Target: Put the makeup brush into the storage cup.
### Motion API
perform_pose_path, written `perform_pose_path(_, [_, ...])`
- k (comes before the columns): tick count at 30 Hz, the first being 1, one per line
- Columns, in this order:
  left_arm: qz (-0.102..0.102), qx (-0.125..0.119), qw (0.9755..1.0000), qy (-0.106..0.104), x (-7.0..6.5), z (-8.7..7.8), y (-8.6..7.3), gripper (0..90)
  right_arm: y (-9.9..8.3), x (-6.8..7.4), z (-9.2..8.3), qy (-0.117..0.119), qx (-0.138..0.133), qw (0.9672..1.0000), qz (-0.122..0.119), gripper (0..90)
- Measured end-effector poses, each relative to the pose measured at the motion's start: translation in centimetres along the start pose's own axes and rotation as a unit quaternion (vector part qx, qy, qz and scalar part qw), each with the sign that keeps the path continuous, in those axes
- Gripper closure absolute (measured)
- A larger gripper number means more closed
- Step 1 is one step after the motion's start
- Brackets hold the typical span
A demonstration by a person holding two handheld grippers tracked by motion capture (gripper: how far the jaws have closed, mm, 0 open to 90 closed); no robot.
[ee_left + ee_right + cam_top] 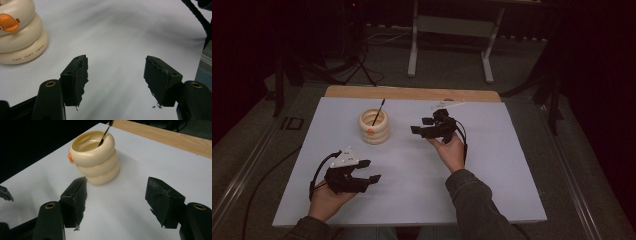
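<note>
A cream ribbed cup (373, 127) with an orange mark stands on the white mat (492, 170), left of centre toward the back. A thin black pen (378, 111) leans inside it. My left gripper (369, 170) rests low at the near left, held in a hand, open and empty. In the left gripper view the cup (17, 32) sits at the upper left, beyond the open left gripper (116, 62). My right gripper (421, 125) hovers right of the cup, pointing toward it, open with nothing held. The right gripper view has the cup (96, 157) and pen (106, 133) just beyond the open right gripper (117, 182).
A wooden table edge (412, 92) runs behind the mat. A small pale object (448, 104) lies at the mat's back edge. A white stand's legs (413, 50) rise on the floor behind. A black cable (197, 15) crosses the top right of the left gripper view.
</note>
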State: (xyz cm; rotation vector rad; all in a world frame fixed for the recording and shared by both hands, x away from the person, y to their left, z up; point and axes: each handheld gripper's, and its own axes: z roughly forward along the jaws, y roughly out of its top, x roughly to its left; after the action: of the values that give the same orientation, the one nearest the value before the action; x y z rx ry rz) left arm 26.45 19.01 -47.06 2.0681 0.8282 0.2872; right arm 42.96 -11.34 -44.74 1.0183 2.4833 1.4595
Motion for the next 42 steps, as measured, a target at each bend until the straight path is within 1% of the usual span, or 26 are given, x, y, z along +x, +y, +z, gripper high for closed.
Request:
perform_pose_path(4, [0.000, 0.001, 1.0000, 0.001, 0.1, 0.0, 0.0, 35.5, -0.4, -0.3, -0.5, -0.001, -0.002, 1.0000, 0.004, 31.1])
perform_pose_path(10, [-0.001, 0.002, 1.0000, 0.002, 0.1, 0.0, 0.0, 34.2, -0.9, -0.5, -1.1, -0.003, -0.003, 1.0000, 0.005, 29.4])
perform_pose_path(12, [-0.002, 0.000, 1.0000, 0.004, 0.1, 0.0, 0.0, 34.0, -1.2, -0.7, -1.6, -0.003, -0.004, 1.0000, 0.006, 28.3])
perform_pose_path(23, [-0.003, 0.000, 1.0000, 0.009, 0.2, -0.1, 0.0, 32.2, -2.7, -1.1, -3.2, -0.007, -0.008, 0.9999, 0.009, 27.5])
perform_pose_path(25, [-0.005, 0.000, 1.0000, 0.008, 0.2, -0.1, 0.0, 32.1, -3.4, -1.2, -3.5, -0.007, -0.011, 0.9998, 0.014, 27.1])
perform_pose_path(29, [-0.005, 0.002, 0.9999, 0.009, 0.3, 0.0, 0.0, 32.1, -4.1, -1.2, -3.8, -0.008, -0.007, 0.9999, 0.011, 27.0])
perform_pose_path(30, [-0.006, 0.000, 0.9999, 0.009, 0.3, 0.0, 0.0, 32.0, -4.7, -1.3, -4.1, -0.007, -0.006, 0.9999, 0.014, 27.0])
perform_pose_path(35, [-0.006, 0.001, 0.9999, 0.011, 0.4, -0.2, -0.1, 31.9, -6.0, -1.6, -4.9, -0.009, -0.003, 0.9998, 0.020, 26.9])
perform_pose_path(42, [-0.010, -0.002, 0.9998, 0.015, 0.5, -0.4, -0.1, 31.8, -7.1, -1.8, -5.7, -0.013, -0.002, 0.9996, 0.024, 26.4])
